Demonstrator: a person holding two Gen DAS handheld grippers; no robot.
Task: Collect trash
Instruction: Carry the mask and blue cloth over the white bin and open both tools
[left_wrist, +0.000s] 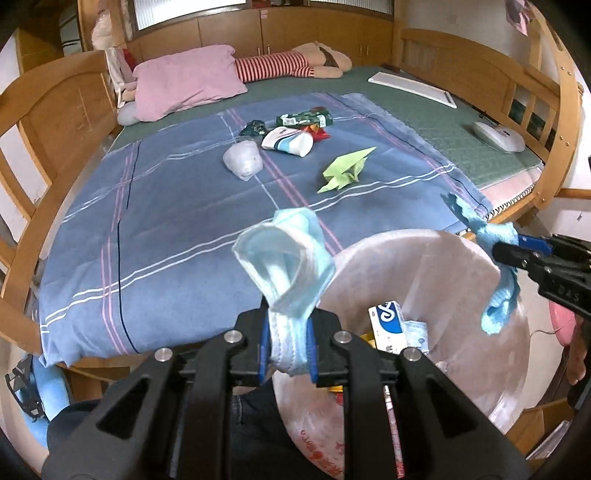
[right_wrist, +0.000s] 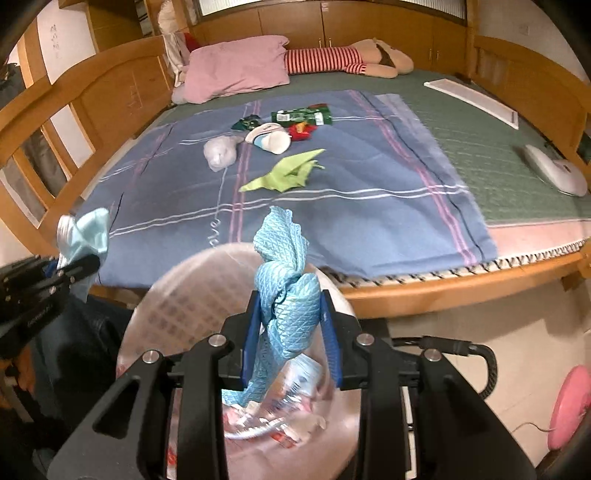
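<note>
bag (right_wrist: 177, 295) contents blurred behind cloth (right_wrist: 288, 295) in right tongs (right_wrist: 290, 332)

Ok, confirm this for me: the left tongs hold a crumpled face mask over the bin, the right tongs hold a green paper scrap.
Not quite. The left tongs do grip the crumpled face mask over the bin, but the right tongs hold a blue textured cloth, as the right wrist view shows. The green paper scrap lies on the bed sheet.

Wooden-framed bed (left_wrist: 480, 55), pale floor (right_wrist: 517, 350)
</note>
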